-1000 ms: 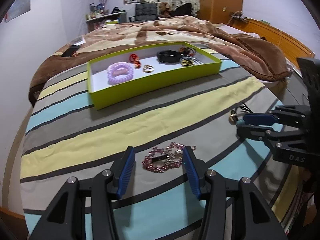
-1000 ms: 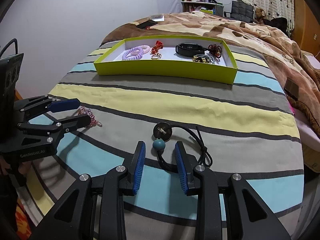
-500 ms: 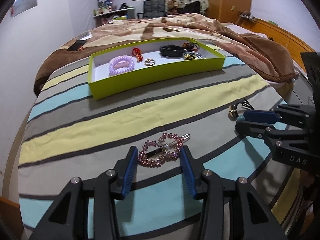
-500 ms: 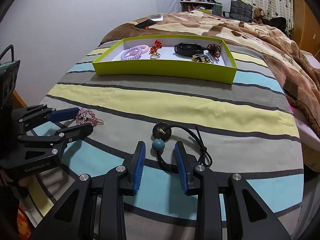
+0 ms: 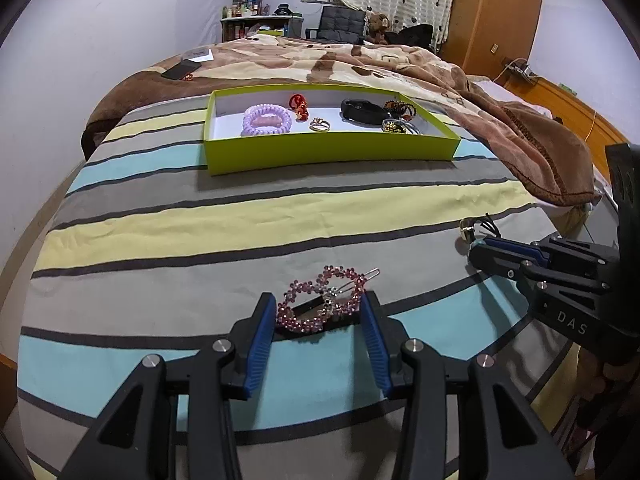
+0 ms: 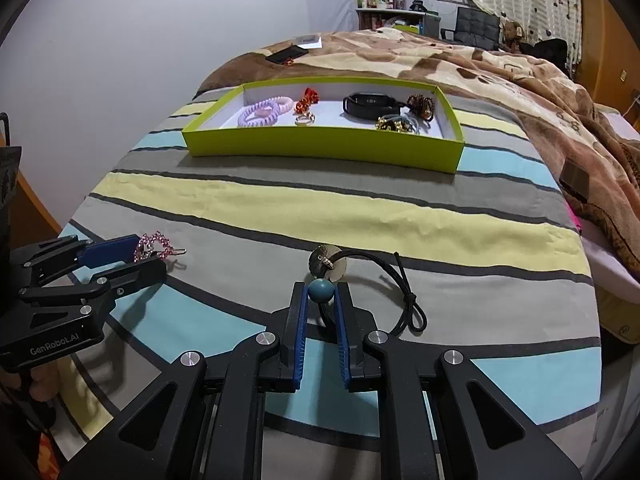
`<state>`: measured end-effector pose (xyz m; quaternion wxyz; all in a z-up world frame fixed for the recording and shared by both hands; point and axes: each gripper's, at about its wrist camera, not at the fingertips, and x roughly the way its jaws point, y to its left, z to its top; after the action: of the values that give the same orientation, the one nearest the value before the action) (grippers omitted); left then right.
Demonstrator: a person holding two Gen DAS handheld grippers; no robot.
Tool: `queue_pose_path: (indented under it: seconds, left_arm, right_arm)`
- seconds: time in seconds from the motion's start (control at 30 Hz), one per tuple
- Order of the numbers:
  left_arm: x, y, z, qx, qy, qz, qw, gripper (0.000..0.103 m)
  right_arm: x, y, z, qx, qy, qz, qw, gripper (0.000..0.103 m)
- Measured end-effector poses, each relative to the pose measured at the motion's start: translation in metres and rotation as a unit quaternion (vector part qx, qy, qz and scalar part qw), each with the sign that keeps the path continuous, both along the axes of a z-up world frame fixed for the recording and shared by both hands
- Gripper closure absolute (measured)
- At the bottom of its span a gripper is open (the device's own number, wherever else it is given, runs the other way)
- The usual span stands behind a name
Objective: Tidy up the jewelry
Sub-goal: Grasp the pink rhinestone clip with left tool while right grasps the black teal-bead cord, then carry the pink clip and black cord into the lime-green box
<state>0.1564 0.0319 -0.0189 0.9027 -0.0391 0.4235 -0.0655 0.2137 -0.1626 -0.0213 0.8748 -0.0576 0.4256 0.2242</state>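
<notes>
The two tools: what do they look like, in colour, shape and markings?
Both are black angular frames with silver round bolts and two flat fingers lined with ribbed blue pads. The left tool carries white "GenRobot.AI" lettering on its side. The right tool shows the white letters "DAS" on its side. No sleeves are visible.

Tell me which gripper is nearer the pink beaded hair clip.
Left. The left gripper has its jaws on either side of the pink beaded hair clip. The right gripper is off to the clip's right, its jaws around a teal bead.
</notes>
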Motion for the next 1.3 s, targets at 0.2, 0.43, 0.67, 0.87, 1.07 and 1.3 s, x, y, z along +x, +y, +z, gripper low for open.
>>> queue_pose_path:
  seconds: [0.2,0.43,0.67,0.87,1.07,1.3]
  left_arm:
    - [-0.006,-0.001,0.009,-0.009,-0.014,0.007,0.9998,0.058]
    - [-0.007,-0.003,0.029,-0.014,-0.045,0.015,0.9988,0.058]
    - [-0.002,-0.009,0.054,-0.003,-0.077,0.013,0.9969,0.058]
    - [0.008,-0.014,0.069,0.004,-0.097,0.012,0.9952,0.058]
    - [0.018,-0.014,0.074,0.007,-0.104,0.016,0.9944,0.058]
    - [0.032,-0.013,0.072,0.023,-0.107,0.019,0.9938,0.058]
  right_arm:
    - [-0.007,-0.001,0.011,0.007,-0.02,-0.002,1.0,0.09]
    - [-0.016,-0.005,0.034,0.027,-0.053,-0.011,0.998,0.09]
    - [-0.02,-0.006,0.057,0.038,-0.086,-0.015,0.995,0.09]
    - [-0.018,-0.007,0.072,0.042,-0.106,-0.015,0.993,0.09]
    - [-0.009,-0.006,0.079,0.041,-0.114,-0.014,0.993,0.09]
    - [0.001,-0.007,0.08,0.04,-0.115,-0.016,0.992,0.09]
